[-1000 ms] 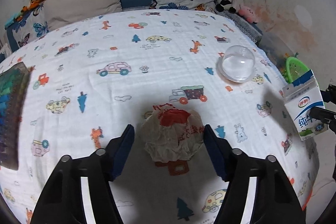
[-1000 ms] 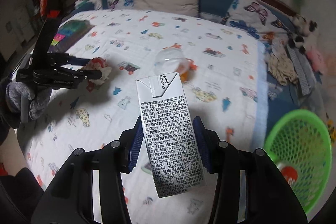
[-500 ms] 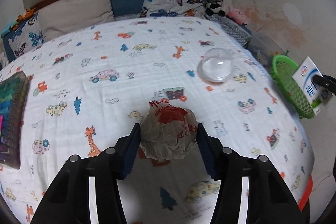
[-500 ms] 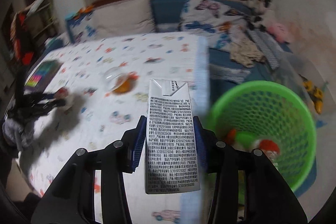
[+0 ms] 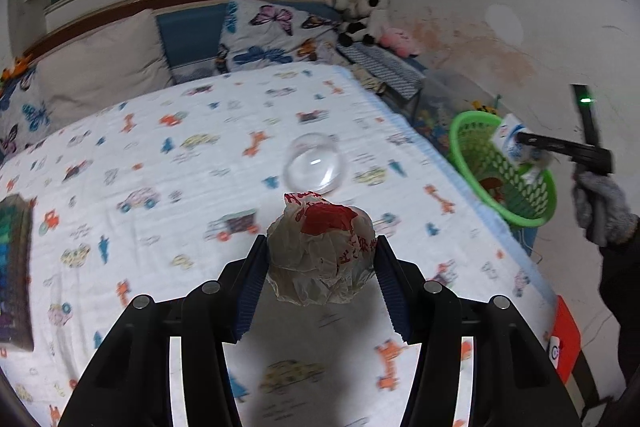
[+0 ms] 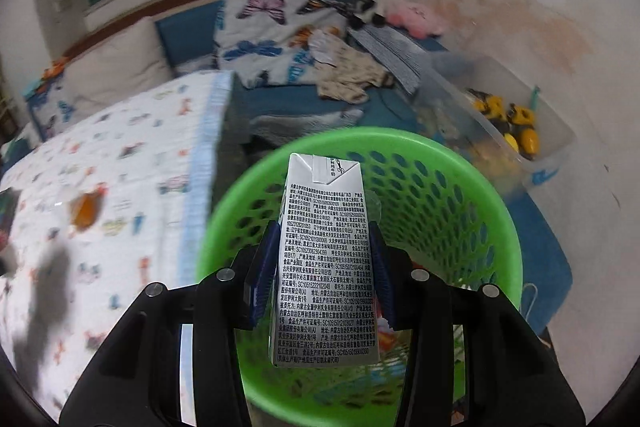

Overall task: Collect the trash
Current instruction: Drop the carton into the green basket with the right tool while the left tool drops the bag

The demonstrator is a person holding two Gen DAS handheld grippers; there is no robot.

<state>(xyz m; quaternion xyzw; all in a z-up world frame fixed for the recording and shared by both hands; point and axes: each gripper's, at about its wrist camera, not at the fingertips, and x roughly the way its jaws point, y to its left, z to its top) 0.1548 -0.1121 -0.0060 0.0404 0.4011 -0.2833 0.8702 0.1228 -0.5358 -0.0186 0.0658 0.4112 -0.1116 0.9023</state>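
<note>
My left gripper [image 5: 320,259] is shut on a crumpled white and red paper wrapper [image 5: 322,251] and holds it above the bed. My right gripper [image 6: 324,259] is shut on a white milk carton [image 6: 326,259] and holds it over the mouth of the green mesh basket [image 6: 452,195]. In the left wrist view the basket [image 5: 480,155] stands beside the bed's right edge, with the right gripper [image 5: 524,143] and carton [image 5: 510,143] above it. A clear plastic dome lid [image 5: 314,169] lies on the bed past the wrapper.
The bed sheet [image 5: 160,167] has a cartoon print. Pillows [image 5: 96,67] and plush toys [image 5: 360,15] line the headboard. A dark folded cloth [image 5: 14,267] lies at the bed's left edge. A clear bin with yellow toys [image 6: 508,123] stands behind the basket. Some trash lies in the basket.
My left gripper closed on the wrapper and lifted it off the bed. My right gripper carried the carton from over the bed to above the green basket.
</note>
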